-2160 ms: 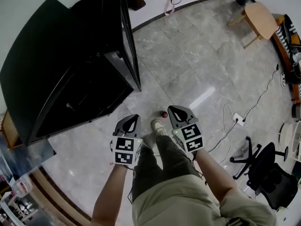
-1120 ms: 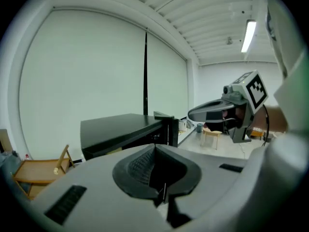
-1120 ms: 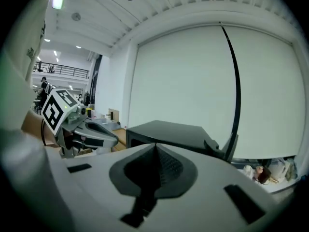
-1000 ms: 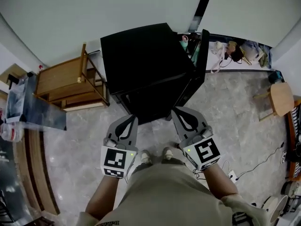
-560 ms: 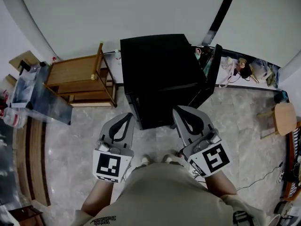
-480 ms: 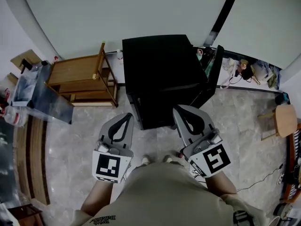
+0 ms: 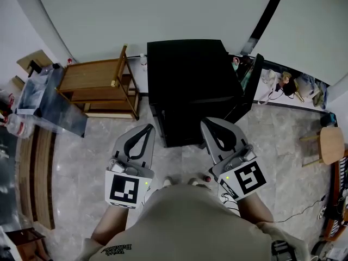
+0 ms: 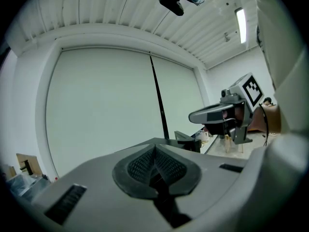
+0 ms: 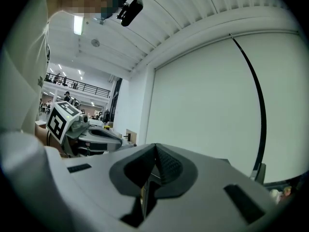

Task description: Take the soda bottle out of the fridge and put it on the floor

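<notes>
The grey marble floor ran up to a pale blank wall, and against it stood the black fridge, its door swung open on the right. A wooden trolley stood just beside the fridge on the left, and a round wooden stool sat well apart to the right.

About two seconds before, we had been looking down at bare floor with the fridge off to our left. By now we had turned to face it squarely, with both tongs raised towards its front. The left gripper had its jaws pressed together on nothing, and the right gripper was likewise closed and empty.

A small red-topped thing stood on the floor just beside our right foot. It was probably the soda bottle seen from above, though it showed too small to be sure. If so, the bottle was already out and set down, and the task looked done apart from the open door.

The door shelf held a small greenish item that we could not identify, and the fridge's inside was hidden from us
</notes>
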Demonstrator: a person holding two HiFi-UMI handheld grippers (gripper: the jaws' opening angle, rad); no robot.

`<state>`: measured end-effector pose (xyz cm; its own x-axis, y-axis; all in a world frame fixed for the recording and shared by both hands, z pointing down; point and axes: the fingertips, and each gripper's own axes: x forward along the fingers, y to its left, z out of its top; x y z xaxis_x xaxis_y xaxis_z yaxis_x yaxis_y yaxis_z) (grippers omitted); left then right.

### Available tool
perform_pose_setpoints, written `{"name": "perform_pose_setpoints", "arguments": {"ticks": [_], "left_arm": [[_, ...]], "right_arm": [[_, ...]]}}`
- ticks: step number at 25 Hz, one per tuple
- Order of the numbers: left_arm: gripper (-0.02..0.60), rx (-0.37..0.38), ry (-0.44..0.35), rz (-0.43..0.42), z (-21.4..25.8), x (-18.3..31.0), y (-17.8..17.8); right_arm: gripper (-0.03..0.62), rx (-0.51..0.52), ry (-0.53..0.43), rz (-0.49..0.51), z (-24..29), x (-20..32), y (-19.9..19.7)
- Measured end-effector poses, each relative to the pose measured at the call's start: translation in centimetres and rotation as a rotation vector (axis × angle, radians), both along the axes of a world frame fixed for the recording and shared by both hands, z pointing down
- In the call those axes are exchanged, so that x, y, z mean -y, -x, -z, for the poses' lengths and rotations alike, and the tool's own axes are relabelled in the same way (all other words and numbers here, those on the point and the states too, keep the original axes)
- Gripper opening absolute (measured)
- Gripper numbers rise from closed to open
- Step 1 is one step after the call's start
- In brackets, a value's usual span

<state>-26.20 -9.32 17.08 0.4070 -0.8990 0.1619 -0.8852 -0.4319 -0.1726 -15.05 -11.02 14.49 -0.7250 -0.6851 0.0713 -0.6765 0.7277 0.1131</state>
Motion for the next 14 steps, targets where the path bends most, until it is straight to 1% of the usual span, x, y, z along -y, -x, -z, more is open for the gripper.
{"name": "perform_pose_setpoints", "arguments": {"ticks": [9,14], "left_arm": [[0.006,0.001,-0.003,-0.003,0.3,-0.2,-0.4],[0.008,0.009,-0.005,-0.009,0.2,-0.4,-1.1]], "right_arm": [[-0.005,0.001,0.007,-0.020,0.1,-0.1,-1.0],[-0.005,-0.006,-0.016,-0.015,0.2,-0.3,-1.5]]}}
